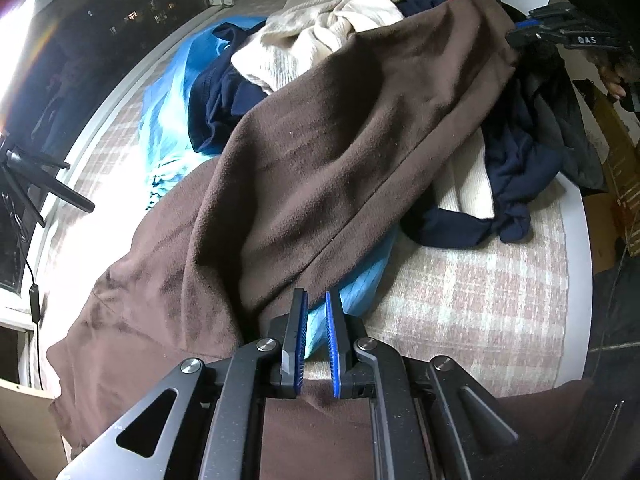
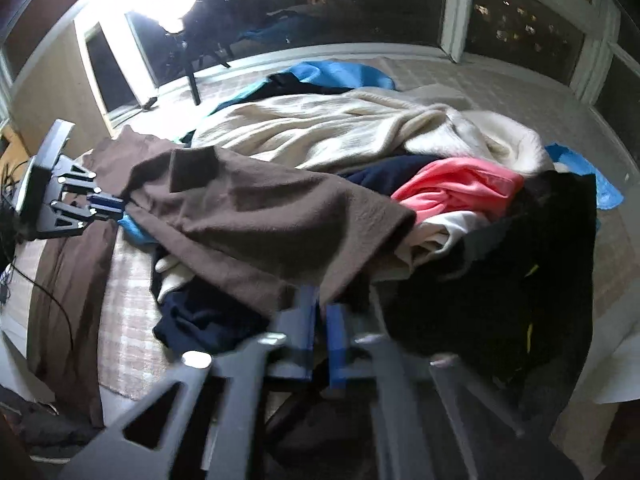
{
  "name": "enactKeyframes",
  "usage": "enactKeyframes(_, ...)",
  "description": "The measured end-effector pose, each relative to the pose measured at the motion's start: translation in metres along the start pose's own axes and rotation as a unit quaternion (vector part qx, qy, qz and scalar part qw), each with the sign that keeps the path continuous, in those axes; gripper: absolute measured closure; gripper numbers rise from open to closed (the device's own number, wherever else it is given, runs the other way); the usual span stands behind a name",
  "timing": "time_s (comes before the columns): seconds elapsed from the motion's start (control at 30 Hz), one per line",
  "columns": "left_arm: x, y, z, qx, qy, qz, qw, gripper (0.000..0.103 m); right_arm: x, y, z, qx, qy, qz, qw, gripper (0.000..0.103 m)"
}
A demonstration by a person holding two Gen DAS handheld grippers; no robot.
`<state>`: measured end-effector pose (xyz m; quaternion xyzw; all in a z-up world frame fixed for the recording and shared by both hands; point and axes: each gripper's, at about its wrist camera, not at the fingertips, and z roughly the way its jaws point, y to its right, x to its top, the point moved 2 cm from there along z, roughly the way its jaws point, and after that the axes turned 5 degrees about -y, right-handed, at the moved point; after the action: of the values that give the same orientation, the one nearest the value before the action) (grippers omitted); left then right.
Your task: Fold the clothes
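A brown fleece garment (image 1: 340,140) (image 2: 248,216) lies stretched across the clothes pile on the bed. My left gripper (image 1: 316,296) (image 2: 122,205) is at its near end, pointing steeply down. Its pads stand a narrow gap apart, and only light blue cloth (image 1: 352,292) shows through the gap. The brown edge lies against the outer side of the left finger. My right gripper (image 2: 322,304) (image 1: 514,36) is at the garment's far end, blurred in its own view. It is shut on the brown hem, which sits raised there.
The pile holds a cream knit (image 2: 320,128), navy pieces (image 1: 224,104), a pink item (image 2: 456,184) and black clothing (image 2: 500,280). The checked bed cover (image 1: 480,300) shows at the front. A tripod (image 1: 36,176) and dark windows (image 2: 360,8) stand behind; a cardboard box (image 1: 616,160) is at the right.
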<state>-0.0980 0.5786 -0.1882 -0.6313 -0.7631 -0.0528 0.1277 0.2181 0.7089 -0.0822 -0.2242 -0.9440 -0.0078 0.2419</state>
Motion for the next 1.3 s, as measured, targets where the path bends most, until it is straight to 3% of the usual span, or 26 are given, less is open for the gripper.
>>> enactKeyframes(0.13,0.000,-0.003,-0.001,0.003,0.000,-0.003,1.0000,0.093,-0.004,-0.009,-0.014,0.002,0.016,-0.021,1.000,0.099)
enactKeyframes(0.27,0.003,-0.008,0.001,0.001,-0.002,-0.007,1.0000,0.093,-0.002,-0.006,-0.001,-0.019,-0.014,-0.029,0.999,0.097)
enactKeyframes(0.37,0.008,-0.009,0.000,0.007,0.000,-0.002,1.0000,0.092,-0.002,0.000,-0.001,0.002,-0.010,-0.019,1.000,0.098)
enactKeyframes(0.57,0.019,-0.008,-0.004,0.043,-0.002,0.034,0.9985,0.073,0.000,0.015,-0.055,0.036,0.067,-0.019,0.997,0.099)
enactKeyframes(0.6,0.022,-0.005,-0.004,0.050,0.000,0.046,0.9977,0.067,-0.001,0.017,-0.059,0.043,0.070,-0.012,0.997,0.099)
enactKeyframes(0.73,0.035,-0.002,0.001,0.065,-0.001,0.072,0.9953,0.064,-0.010,0.003,-0.059,0.034,0.070,-0.055,0.995,0.099)
enactKeyframes(0.87,0.055,0.004,0.002,0.055,0.012,0.087,0.9947,0.065,-0.014,0.002,-0.074,0.052,0.097,-0.056,0.992,0.099)
enactKeyframes(0.93,0.061,0.007,0.008,0.037,0.008,0.096,0.9946,0.076,-0.020,0.002,-0.073,0.059,0.098,-0.056,0.992,0.099)
enactKeyframes(0.97,0.063,0.008,0.013,0.032,0.003,0.100,0.9944,0.093,-0.024,0.000,-0.071,0.057,0.096,-0.062,0.992,0.099)
enactKeyframes(1.0,0.065,0.007,0.016,0.031,-0.002,0.100,0.9945,0.097,-0.029,-0.001,-0.068,0.057,0.093,-0.064,0.992,0.099)
enactKeyframes(1.1,0.065,0.003,0.013,0.031,0.007,0.083,0.9960,0.099,-0.049,-0.003,-0.058,0.067,0.085,-0.056,0.993,0.099)
enactKeyframes(1.17,0.060,0.002,0.004,0.032,0.022,0.072,0.9967,0.099,-0.064,0.000,-0.042,0.073,0.046,-0.040,0.995,0.098)
enactKeyframes(1.23,0.051,0.006,0.010,0.028,0.004,0.077,0.9966,0.097,-0.079,0.005,-0.026,0.087,0.000,-0.019,0.996,0.097)
enactKeyframes(1.3,0.041,0.010,0.020,0.021,-0.024,0.087,0.9957,0.095,-0.087,0.016,-0.026,0.127,-0.008,0.014,0.992,0.097)
